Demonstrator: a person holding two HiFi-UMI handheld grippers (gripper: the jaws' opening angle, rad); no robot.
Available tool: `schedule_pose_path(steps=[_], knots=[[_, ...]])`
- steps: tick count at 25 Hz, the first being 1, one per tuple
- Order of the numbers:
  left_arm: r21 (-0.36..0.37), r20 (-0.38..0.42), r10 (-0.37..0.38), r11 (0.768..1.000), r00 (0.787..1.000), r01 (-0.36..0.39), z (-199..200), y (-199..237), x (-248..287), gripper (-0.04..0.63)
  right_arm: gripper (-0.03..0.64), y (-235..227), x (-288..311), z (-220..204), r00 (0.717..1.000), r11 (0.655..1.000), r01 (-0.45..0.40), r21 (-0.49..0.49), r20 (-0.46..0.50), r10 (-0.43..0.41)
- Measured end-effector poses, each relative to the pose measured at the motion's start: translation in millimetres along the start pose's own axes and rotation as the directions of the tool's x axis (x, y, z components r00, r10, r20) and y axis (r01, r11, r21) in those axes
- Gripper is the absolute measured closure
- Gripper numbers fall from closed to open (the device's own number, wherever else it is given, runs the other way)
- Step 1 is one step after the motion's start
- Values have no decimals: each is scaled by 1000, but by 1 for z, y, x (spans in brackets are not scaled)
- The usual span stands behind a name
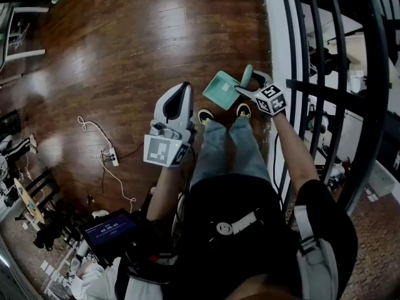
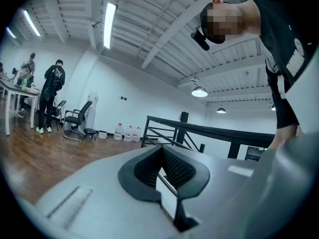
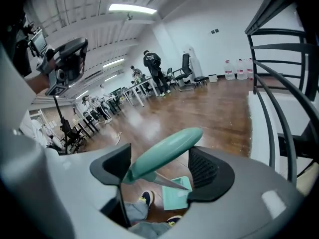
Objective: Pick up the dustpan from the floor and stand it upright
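Note:
The teal dustpan (image 1: 220,90) stands on the wooden floor just beyond the person's shoes, its pan (image 3: 177,195) low and its long rounded handle (image 3: 164,152) pointing up. My right gripper (image 1: 245,91) is at the handle. Its jaws are open around it (image 3: 162,166); the handle's lower part lies near the left pad and stands apart from the right pad (image 3: 207,169). My left gripper (image 1: 183,87) hangs to the left of the dustpan, above the floor. It is shut and holds nothing (image 2: 162,171).
A black railing (image 1: 325,92) on a white ledge (image 1: 275,42) runs along the right. A white cable with a power strip (image 1: 112,158) lies on the floor at left. The person's shoes (image 1: 205,115) are beside the pan. Desks, chairs and people stand far off (image 3: 152,68).

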State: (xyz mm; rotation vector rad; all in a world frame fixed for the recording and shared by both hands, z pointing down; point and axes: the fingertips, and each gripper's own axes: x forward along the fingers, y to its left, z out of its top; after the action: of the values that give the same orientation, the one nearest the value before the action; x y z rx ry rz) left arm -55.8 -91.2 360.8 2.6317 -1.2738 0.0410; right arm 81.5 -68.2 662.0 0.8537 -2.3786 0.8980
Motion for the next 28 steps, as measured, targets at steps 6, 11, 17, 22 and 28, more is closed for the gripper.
schedule_pose_path(steps=[6, 11, 17, 22, 28], knots=[[64, -8, -3, 998, 1000, 4, 31, -29, -8, 577, 247, 10, -14, 5, 996, 999, -29, 41, 83, 25], [122, -1, 20, 992, 1000, -20, 46, -38, -25, 577, 206, 25, -22, 4, 995, 995, -19, -95, 97, 29], [107, 62, 42, 993, 997, -49, 65, -40, -20, 577, 229, 28, -64, 36, 978, 988, 28, -155, 210, 5], [101, 71, 24, 994, 997, -31, 54, -41, -42, 577, 390, 94, -108, 96, 920, 926, 133, -352, 392, 17], [95, 111, -41, 995, 993, 31, 53, -41, -97, 577, 614, 196, -143, 151, 818, 891, 255, -374, 575, 7]])
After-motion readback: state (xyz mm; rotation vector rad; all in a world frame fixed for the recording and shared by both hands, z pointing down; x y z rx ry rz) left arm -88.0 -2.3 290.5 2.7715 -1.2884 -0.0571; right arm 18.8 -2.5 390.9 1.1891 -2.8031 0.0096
